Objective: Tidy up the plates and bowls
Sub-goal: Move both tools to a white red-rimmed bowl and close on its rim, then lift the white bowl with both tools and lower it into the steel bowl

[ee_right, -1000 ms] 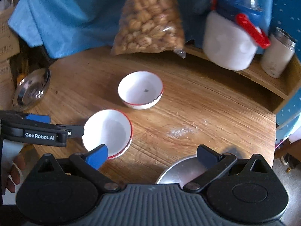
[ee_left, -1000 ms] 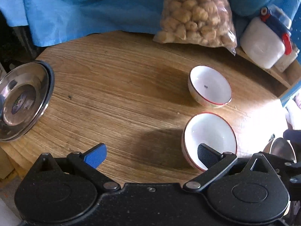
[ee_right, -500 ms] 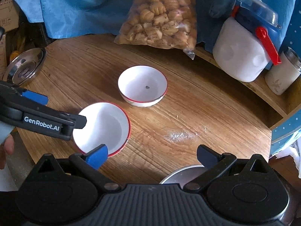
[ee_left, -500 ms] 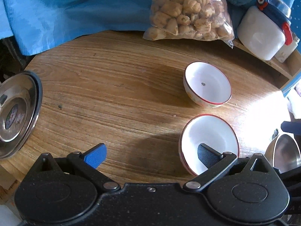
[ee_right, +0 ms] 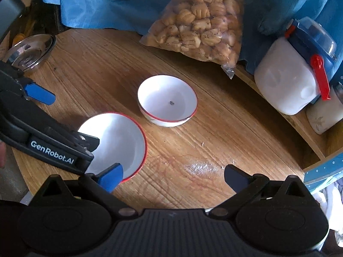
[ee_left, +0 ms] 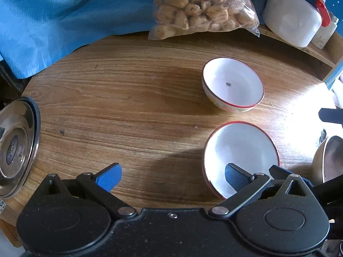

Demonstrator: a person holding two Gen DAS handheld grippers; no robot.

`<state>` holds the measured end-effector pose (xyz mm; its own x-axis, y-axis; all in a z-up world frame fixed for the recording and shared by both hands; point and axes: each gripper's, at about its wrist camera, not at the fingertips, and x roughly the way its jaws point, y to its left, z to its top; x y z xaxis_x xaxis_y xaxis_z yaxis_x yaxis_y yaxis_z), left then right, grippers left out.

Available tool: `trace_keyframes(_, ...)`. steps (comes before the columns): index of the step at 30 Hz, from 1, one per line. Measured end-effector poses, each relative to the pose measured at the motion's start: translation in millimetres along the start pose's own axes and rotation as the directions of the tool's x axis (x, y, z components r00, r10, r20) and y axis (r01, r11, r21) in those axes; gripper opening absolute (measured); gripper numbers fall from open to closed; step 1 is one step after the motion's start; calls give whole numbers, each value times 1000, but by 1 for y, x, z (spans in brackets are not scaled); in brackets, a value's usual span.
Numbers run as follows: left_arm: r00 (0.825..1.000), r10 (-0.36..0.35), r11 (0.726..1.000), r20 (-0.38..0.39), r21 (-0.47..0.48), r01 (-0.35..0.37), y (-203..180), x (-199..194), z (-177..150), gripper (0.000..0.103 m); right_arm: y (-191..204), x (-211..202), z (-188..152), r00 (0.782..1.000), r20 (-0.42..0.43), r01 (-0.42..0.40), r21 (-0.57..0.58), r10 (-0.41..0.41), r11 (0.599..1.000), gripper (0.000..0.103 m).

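Two white bowls with red rims sit on the round wooden table [ee_left: 128,111]. The near bowl [ee_left: 240,152] [ee_right: 120,139] has my left gripper's right finger over its inside. The far bowl [ee_left: 233,85] [ee_right: 167,100] stands behind it, with a small dark speck inside. My left gripper [ee_left: 171,174] is open and holds nothing. My right gripper [ee_right: 171,174] is open and empty above bare table. A steel plate [ee_left: 15,147] [ee_right: 30,51] lies at the table's left edge. A second steel dish [ee_left: 328,160] shows at the right edge of the left wrist view.
A clear bag of brown nuts [ee_left: 201,6] [ee_right: 199,25] leans on blue cloth [ee_left: 64,17] at the back. A white jar with blue lid and red clip [ee_right: 295,75] [ee_left: 295,15] stands on a raised wooden ledge at the right.
Both grippers have moved forward over the table. The steel dish under my right gripper has dropped out of its view. The bowls have not moved.
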<state>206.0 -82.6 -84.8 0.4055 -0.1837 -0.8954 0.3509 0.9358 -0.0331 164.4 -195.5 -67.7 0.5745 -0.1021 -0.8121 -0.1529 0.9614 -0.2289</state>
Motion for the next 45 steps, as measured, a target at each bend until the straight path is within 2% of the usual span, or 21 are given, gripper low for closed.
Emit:
trace_keyframes(3,1000,11,1000,-7,18,-11,-3,1,1,102,-4,0,0,1000,-3,2,15,-2,1000,98)
trace_keyframes(5,999,35,999,-18,33,-34,-6,0,2,102,-7,-2,0,1000,0,-23,36,23,999,86)
trace_keyframes(9,999,53,997,5,49,-54,-6,-2,5,102,-7,-4,1,999,6,-44,42,44,998,80)
trace_keyframes(12,998,54,998,-16,38,-53,-4,0,3,102,-4,-2,2,998,-4,-69,37,69,997,69)
trace_keyframes(13,998,49,998,-28,31,-49,-4,2,4,101,-4,-1,3,997,-10,-82,45,83,996,62)
trace_keyframes(17,999,14,1000,-51,-9,-14,1,4,3,92,-1,0,4,991,-30,-125,65,127,990,46)
trace_keyframes(19,998,-2,1000,-59,-18,1,2,4,3,86,-1,2,5,987,-46,-150,93,155,984,43)
trace_keyframes(21,997,-29,999,-66,-26,27,3,2,2,65,-5,6,6,981,-65,-174,146,185,974,41)
trace_keyframes(23,995,-70,996,-71,-52,66,7,2,3,53,-11,10,6,969,-84,-208,225,231,952,31)
trace_keyframes(24,993,-95,994,-71,-67,91,8,1,3,46,-14,13,6,964,-89,-221,262,252,939,29)
trace_keyframes(26,990,-122,990,-76,-83,116,7,1,3,39,-17,17,6,954,-94,-241,321,284,916,18)
trace_keyframes(32,980,-179,980,-90,-99,170,2,1,5,9,-21,24,5,939,-97,-268,396,330,878,16)
trace_keyframes(37,984,-153,986,-93,-75,146,-6,0,6,8,-27,29,1,928,-83,-286,464,363,839,15)
trace_keyframes(40,982,-164,983,-95,-100,154,-4,-1,7,7,-29,27,-1,927,-74,-288,485,367,826,14)
trace_keyframes(45,977,-210,971,-40,-129,203,0,-20,11,6,-38,3,0,942,-10,-287,496,336,820,13)
